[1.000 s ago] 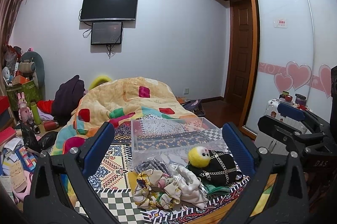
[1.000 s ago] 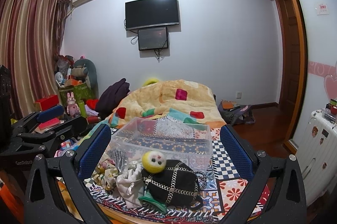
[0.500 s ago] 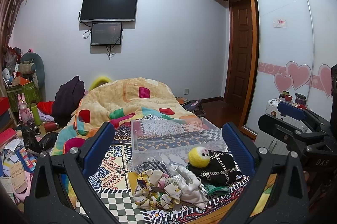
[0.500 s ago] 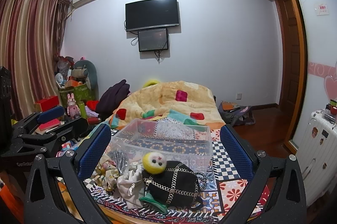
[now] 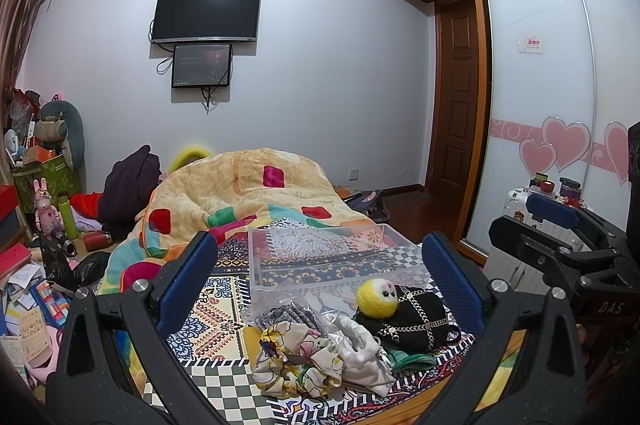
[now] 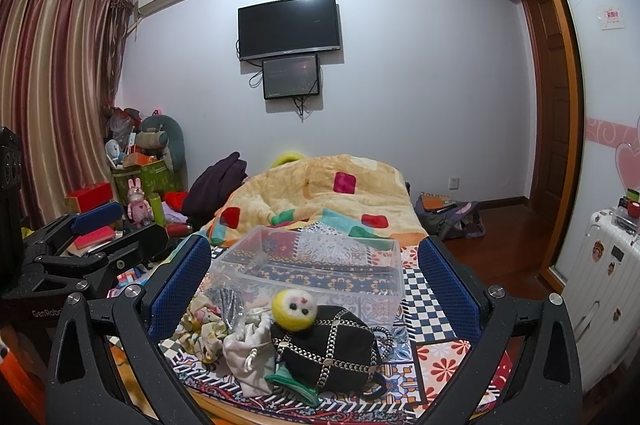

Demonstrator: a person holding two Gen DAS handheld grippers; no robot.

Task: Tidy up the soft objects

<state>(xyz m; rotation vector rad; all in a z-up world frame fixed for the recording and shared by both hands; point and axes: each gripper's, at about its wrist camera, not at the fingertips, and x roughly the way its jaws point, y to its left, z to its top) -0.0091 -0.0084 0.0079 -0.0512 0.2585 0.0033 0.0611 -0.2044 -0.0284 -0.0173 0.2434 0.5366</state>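
The bed [image 5: 224, 309] is spread with a patterned patchwork cover of checks, florals and tiles. A rumpled orange blanket [image 5: 248, 197] with coloured squares is heaped across its far half. Nearer, a clear plastic bin [image 6: 312, 265] sits directly on the cover. Just in front of the bin lies a small pile: a floral cloth [image 5: 296, 361] beside a white drawstring pouch [image 6: 248, 357], touching a black chain-trimmed bag [image 6: 332, 349], with a yellow plush ball [image 6: 294, 311] resting on the bag's edge.
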